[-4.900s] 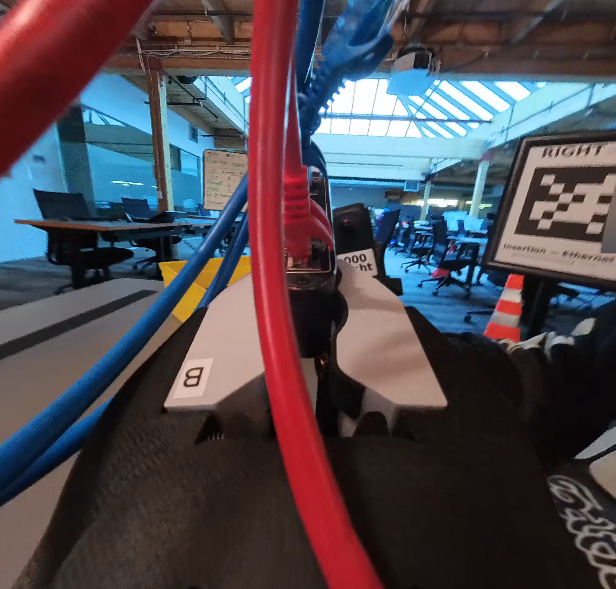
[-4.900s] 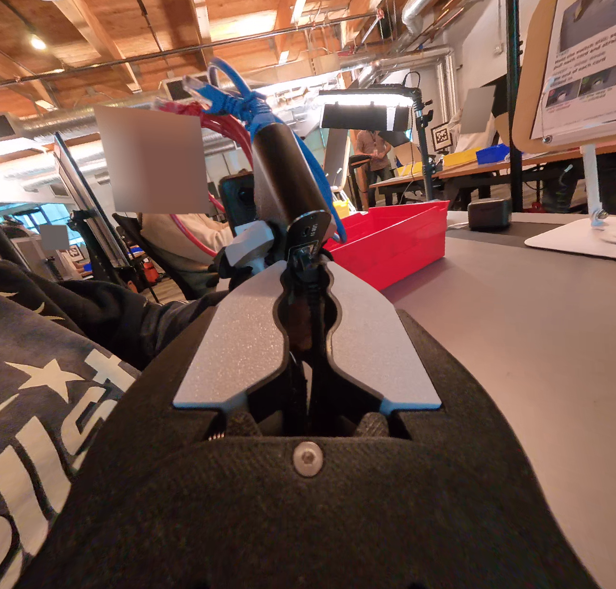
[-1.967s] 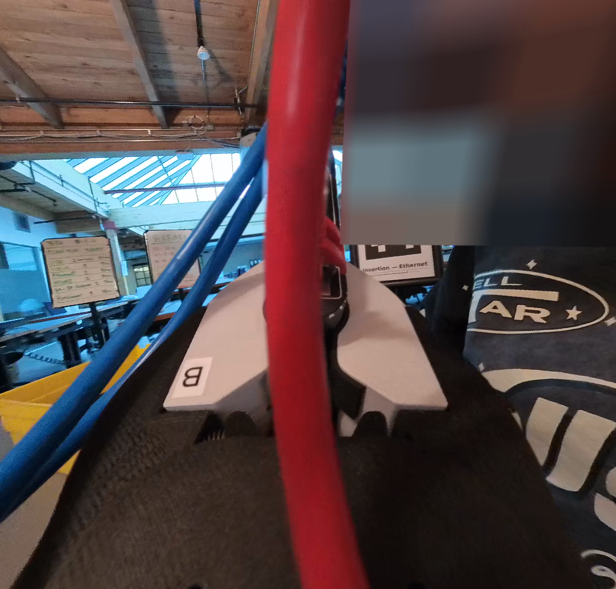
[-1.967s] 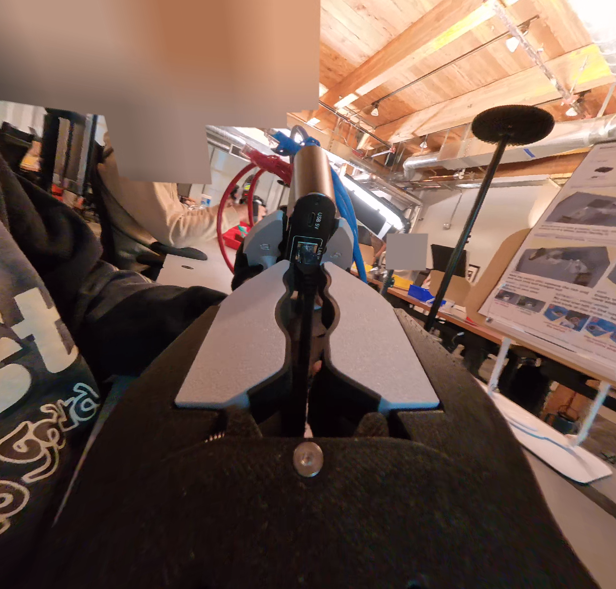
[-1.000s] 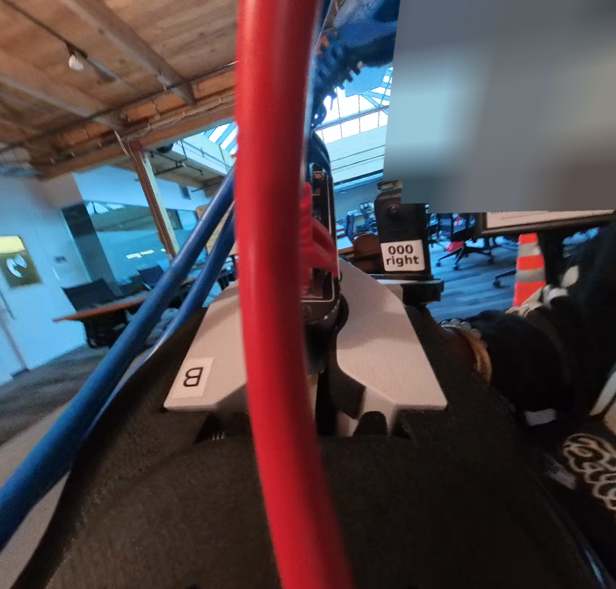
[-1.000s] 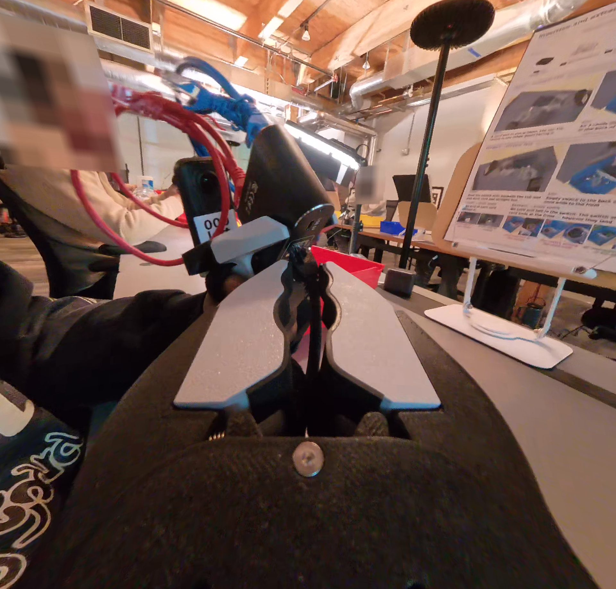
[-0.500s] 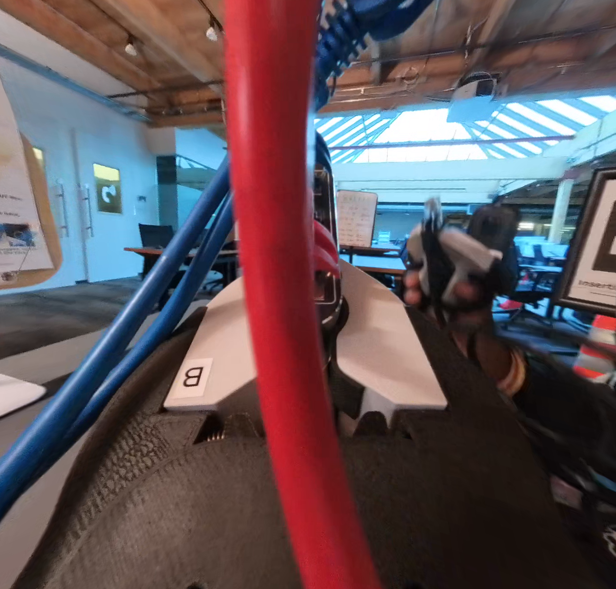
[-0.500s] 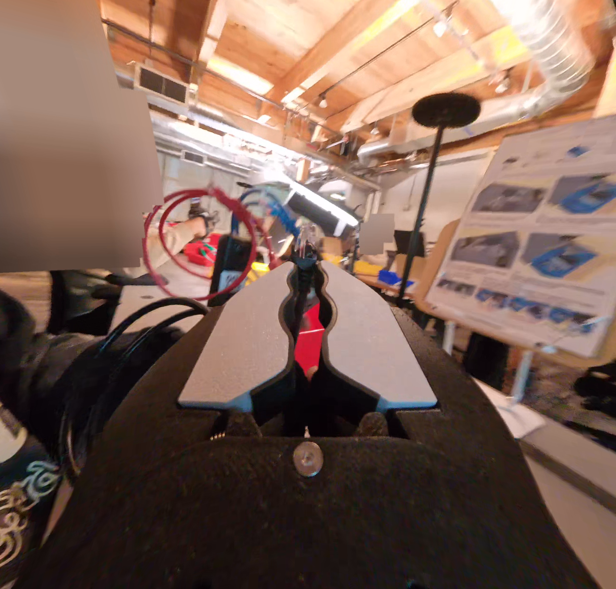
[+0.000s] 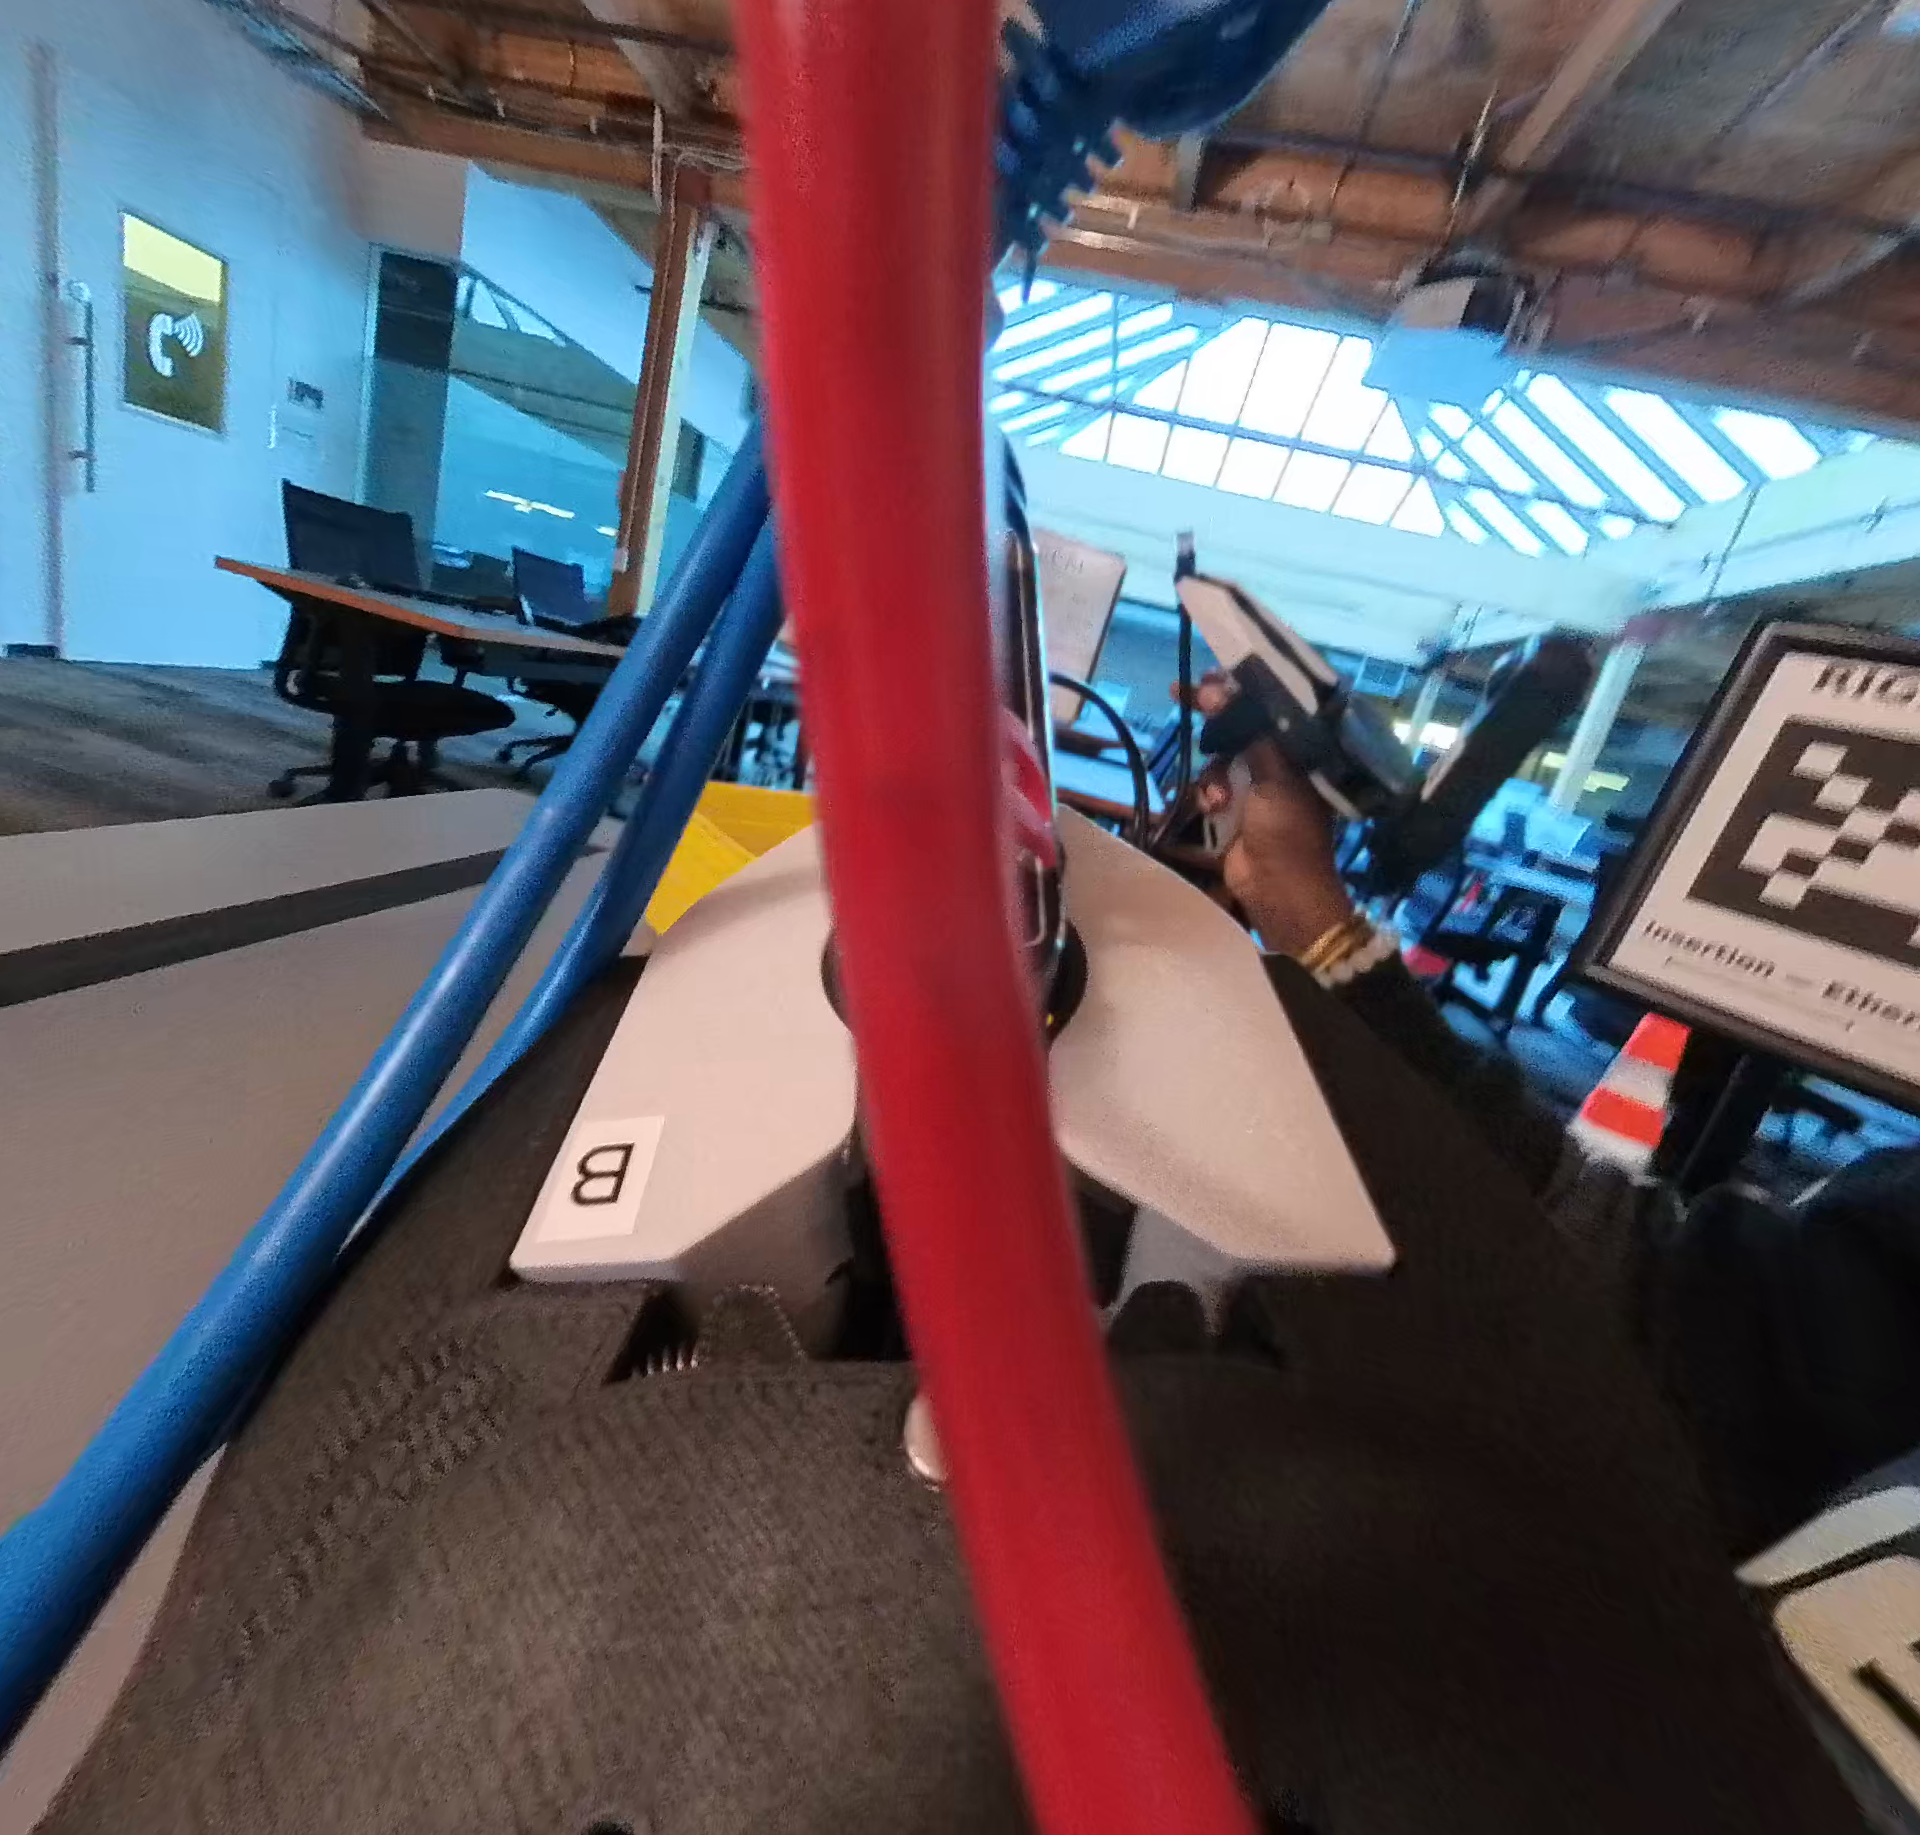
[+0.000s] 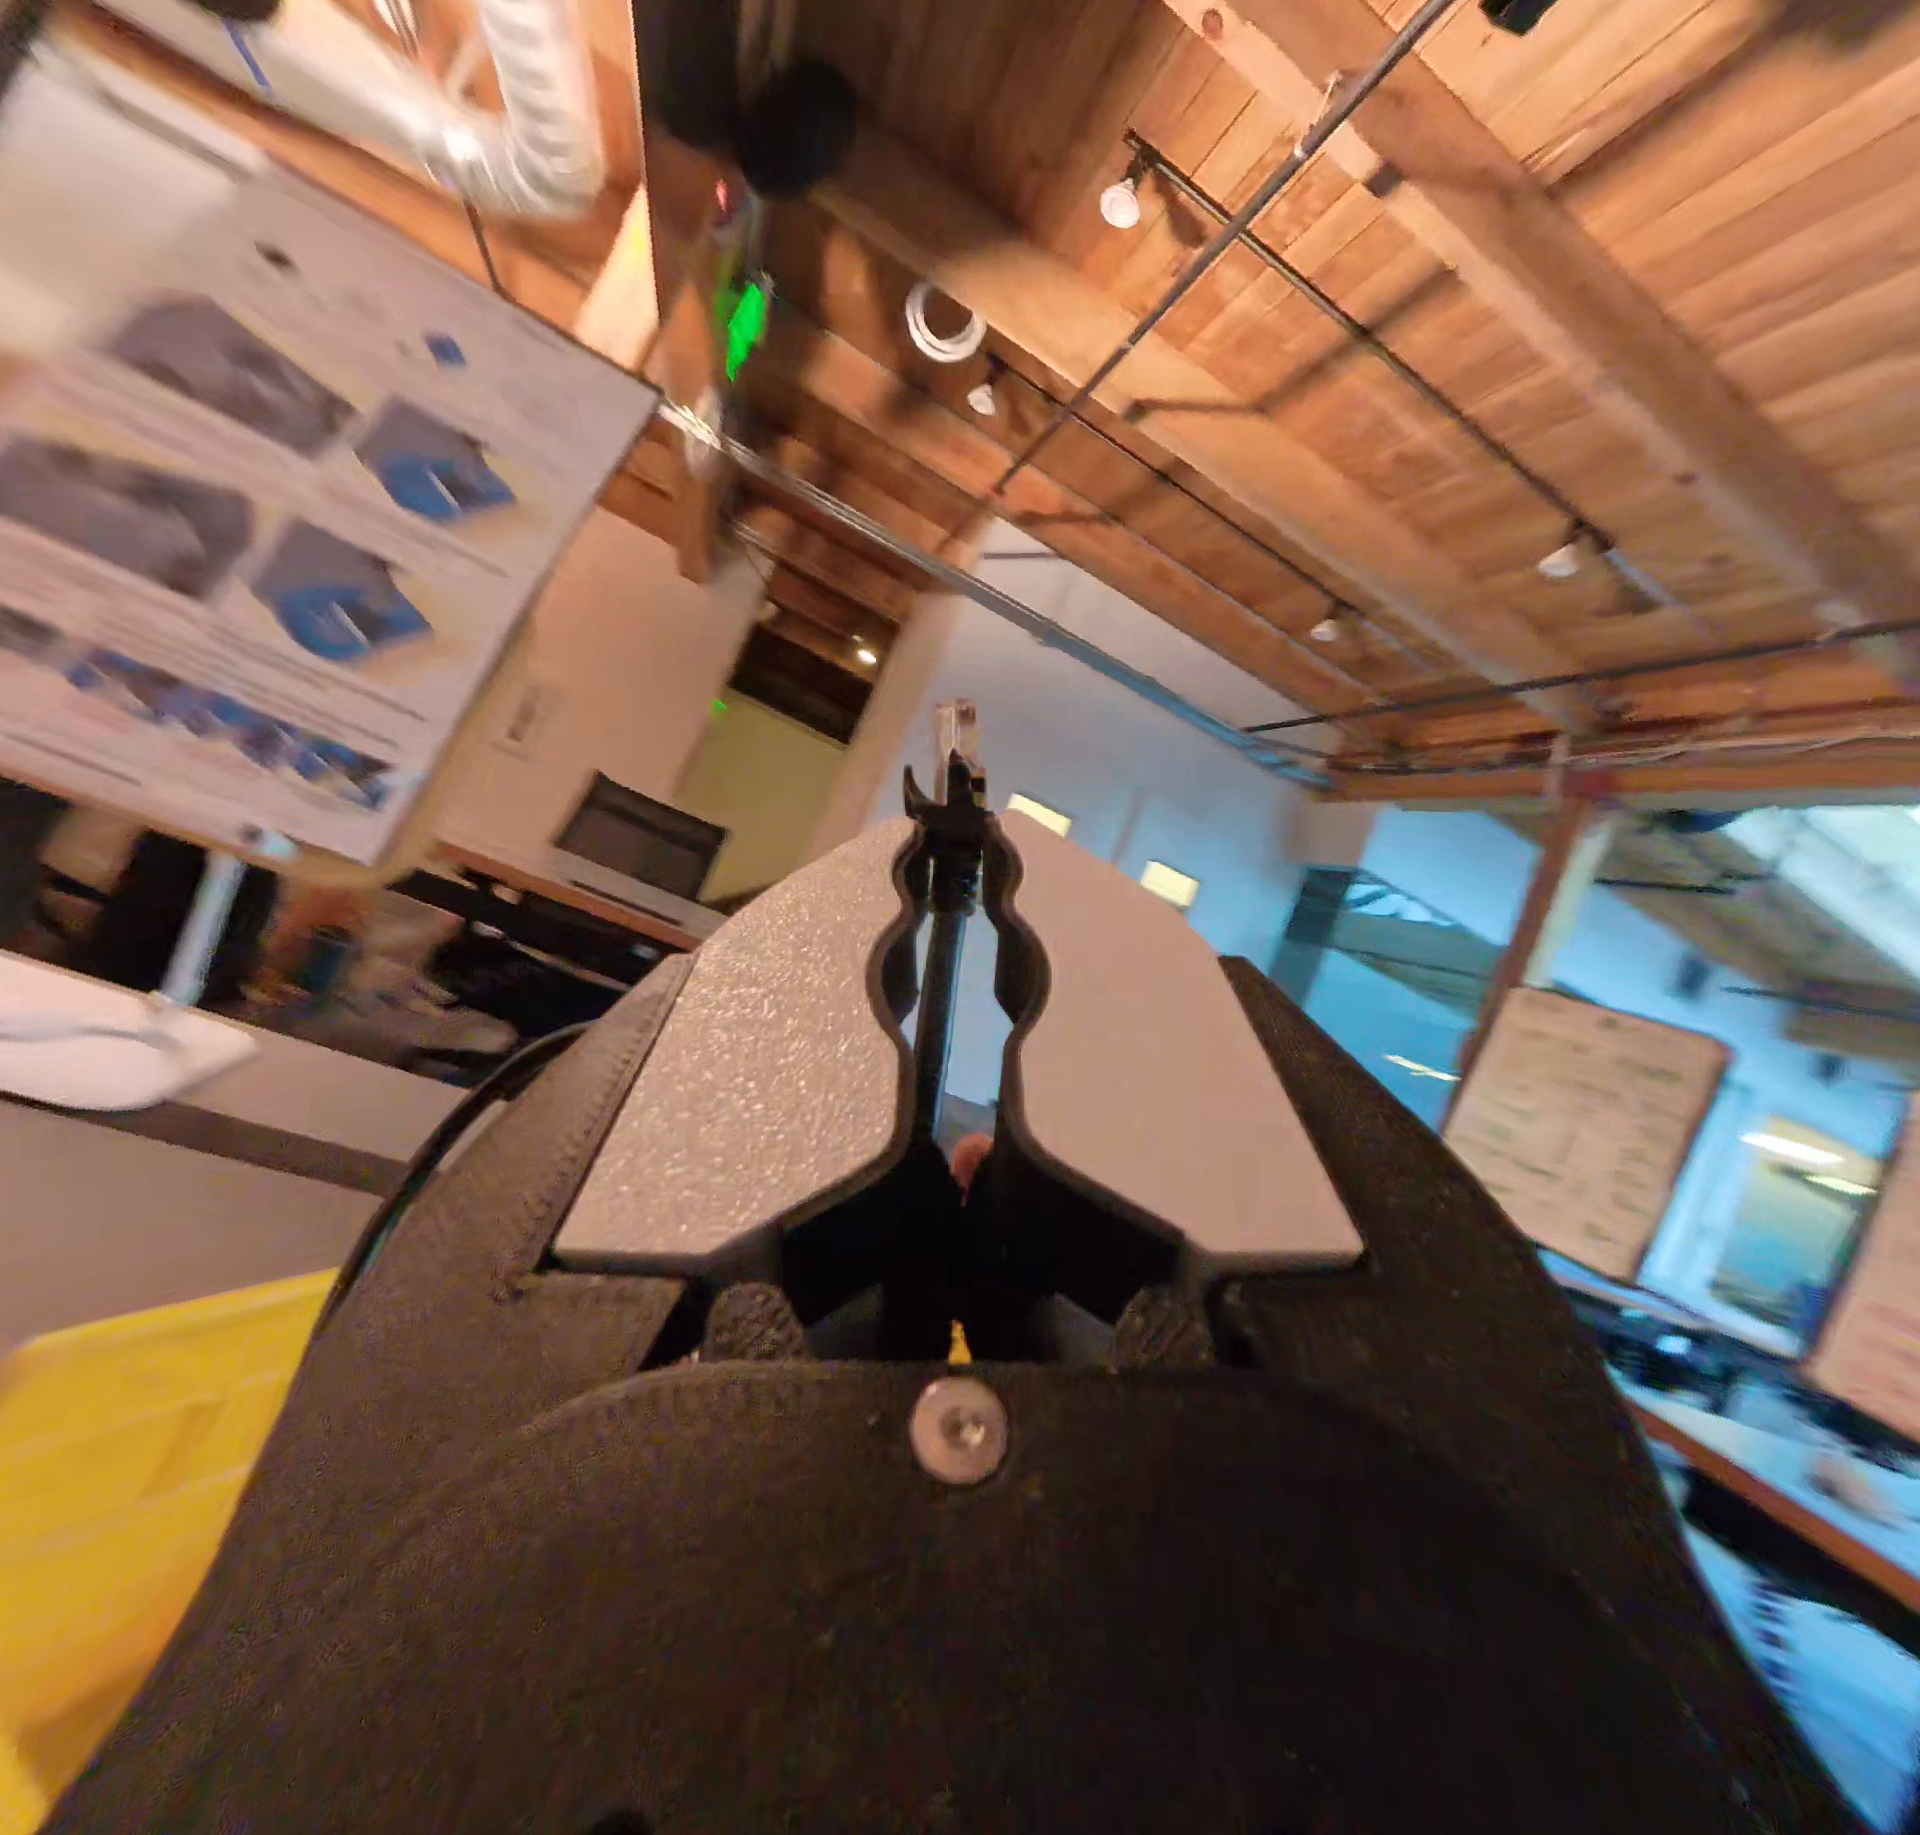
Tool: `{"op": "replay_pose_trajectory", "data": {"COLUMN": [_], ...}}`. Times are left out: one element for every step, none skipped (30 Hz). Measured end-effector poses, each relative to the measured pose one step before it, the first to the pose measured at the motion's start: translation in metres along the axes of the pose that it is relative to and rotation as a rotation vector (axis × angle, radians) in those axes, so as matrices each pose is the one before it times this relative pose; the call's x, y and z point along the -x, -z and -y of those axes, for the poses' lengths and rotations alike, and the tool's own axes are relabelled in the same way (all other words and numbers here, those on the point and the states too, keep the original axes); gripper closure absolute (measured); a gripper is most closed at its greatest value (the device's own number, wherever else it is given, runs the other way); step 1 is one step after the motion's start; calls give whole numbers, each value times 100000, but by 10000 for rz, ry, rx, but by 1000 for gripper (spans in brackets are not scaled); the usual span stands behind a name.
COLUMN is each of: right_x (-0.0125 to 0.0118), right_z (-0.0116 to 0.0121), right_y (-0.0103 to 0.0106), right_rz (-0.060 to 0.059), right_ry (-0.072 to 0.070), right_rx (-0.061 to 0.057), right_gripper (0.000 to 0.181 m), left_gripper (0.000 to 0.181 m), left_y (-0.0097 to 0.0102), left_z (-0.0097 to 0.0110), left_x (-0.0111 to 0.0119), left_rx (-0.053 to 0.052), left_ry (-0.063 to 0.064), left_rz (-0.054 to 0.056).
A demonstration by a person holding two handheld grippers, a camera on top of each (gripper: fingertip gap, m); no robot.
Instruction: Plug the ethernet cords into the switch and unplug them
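Wooden ceiling above; right claw (image 10: 951, 829) tilted upward, clamped on black cord (image 10: 940, 985); left claw (image 9: 1029, 912) pinching switch (image 9: 1023, 746)

Both wrist cameras sit close behind their claws, tilted upward toward a shared timber ceiling (image 10: 1455, 227).

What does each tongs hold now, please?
Left tongs: shut on the switch.
Right tongs: shut on a black cord.

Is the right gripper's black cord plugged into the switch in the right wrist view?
No: the right gripper is shut on the black cord, whose clear plug sticks up past the fingertips into open air.
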State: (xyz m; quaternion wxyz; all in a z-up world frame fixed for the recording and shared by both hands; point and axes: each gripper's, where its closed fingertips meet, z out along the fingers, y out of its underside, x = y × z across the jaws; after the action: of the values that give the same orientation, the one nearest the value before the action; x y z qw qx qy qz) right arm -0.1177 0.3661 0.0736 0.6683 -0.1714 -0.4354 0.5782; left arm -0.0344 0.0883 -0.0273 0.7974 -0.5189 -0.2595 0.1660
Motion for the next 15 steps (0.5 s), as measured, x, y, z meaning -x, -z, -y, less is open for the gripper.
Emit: {"op": "replay_pose_trajectory", "data": {"right_x": [409, 727, 739, 634, 605, 523, 430, 340, 150, -184, -507, -706, -823, -957, -727], "right_z": [-619, -643, -789, -894, -896, -825, -647, -397, -257, -197, -125, 22, 177, 304, 420], "right_y": [-233, -255, -284, -281, -287, -264, -206, -141, -86, -38, 39, 154, 221, 281, 253], "right_rz": [-112, 91, 99, 30, 29, 6, 16, 45, 10, -148, -292, -348, -357, -433, -278], "right_ry": [422, 237, 208, 284, 397, 416, 350, 242, 154, 125, 28, -145, -281, -296, -203], "right_rx": [101, 75, 148, 214, 245, 271, 247, 183, 158, 139, 73, -47, -162, -227, -279], "right_gripper": [172, 172, 172, 172, 172, 172, 172, 172, 172, 172, 172, 172, 172, 172, 172], "left_gripper": [154, 154, 153, 153, 154, 154, 154, 154, 154, 154, 154, 154, 154, 154, 154], "left_y": [-134, -169, -181, -186, -167, -140, -118, -92, -71, -44, -18, -17, -1, 21, 14], "left_z": [-410, -329, -323, -381, -392, -303, -223, -195, -183, -151, -130, -78, -15, 66, 103], "left_x": [-165, -319, -382, -345, -317, -326, -275, -163, -76, -1, 55, 49, -1, -32, -27], "left_rx": [253, 164, 156, 217, 239, 189, 132, 111, 104, 83, 73, 52, 3, -51, -70], "left_ry": [-270, -207, -192, -248, -286, -221, -147, -118, -100, -70, -52, -29, 8, 38, 45], "left_rz": [-7, -106, -127, -91, -68, -101, -101, -49, -12, 13, 50, 40, -3, -23, -19]}}
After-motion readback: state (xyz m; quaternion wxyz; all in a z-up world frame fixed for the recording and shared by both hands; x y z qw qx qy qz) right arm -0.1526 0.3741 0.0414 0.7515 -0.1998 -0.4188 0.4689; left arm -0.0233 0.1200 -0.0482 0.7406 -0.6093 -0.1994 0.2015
